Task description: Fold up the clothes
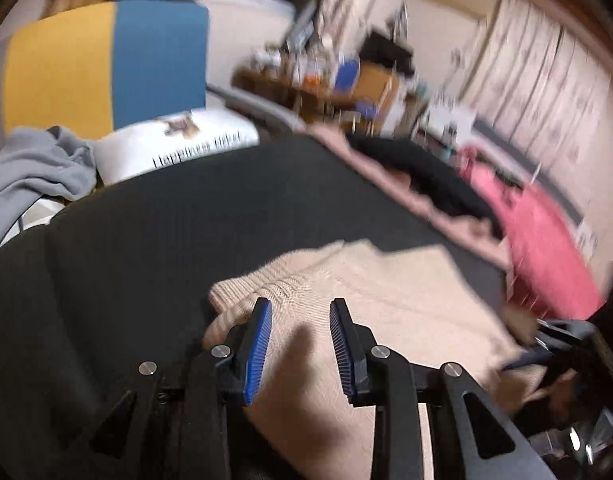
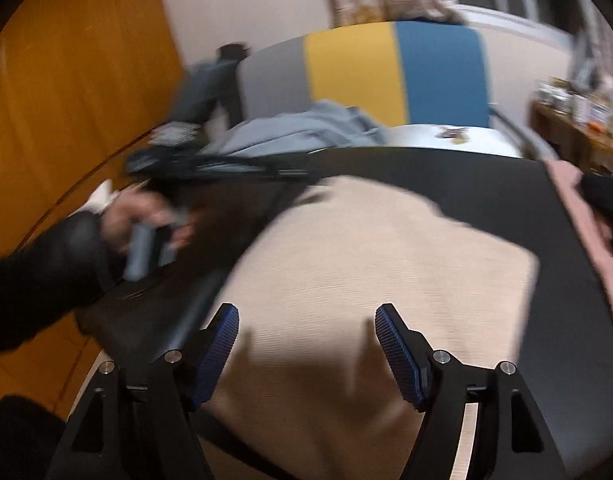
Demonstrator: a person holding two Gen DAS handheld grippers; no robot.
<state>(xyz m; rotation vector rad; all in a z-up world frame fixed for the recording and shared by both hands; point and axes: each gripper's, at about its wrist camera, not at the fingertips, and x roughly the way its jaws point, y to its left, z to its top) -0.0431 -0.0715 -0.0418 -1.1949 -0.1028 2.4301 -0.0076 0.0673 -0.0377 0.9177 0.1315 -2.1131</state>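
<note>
Two black grippers with ribbed blue pads hang over a cream knitted garment (image 1: 386, 292) that lies folded into a rough rectangle on a black cloth-covered work surface (image 1: 166, 240). The left gripper (image 1: 301, 312) has its fingers spread, nothing between them; just ahead of its tips and slightly to its left sits the garment's ribbed edge, bunched into a thick roll. The flat body of the knit runs beneath and to the right of that gripper. The right gripper (image 2: 306, 320) is also spread, wider than the left, with only the smooth cream knit showing between and ahead of its pads; whether either gripper touches the fabric cannot be told.

Seen from the right wrist, the person's left hand (image 2: 142, 216), in a black sleeve, grips the other tool's handle well to the left and ahead, blurred. Beyond the far edge of the work surface, ahead of both grippers, lie a crumpled grey-blue garment (image 2: 306, 128), a white pillow with printed lettering (image 1: 178, 144), and a yellow and blue panelled headboard (image 1: 106, 64). To the right of the left gripper, past the cream knit, a pink fleecy blanket (image 1: 546, 248) and a black garment (image 1: 426, 172) rest along the surface's edge.
</note>
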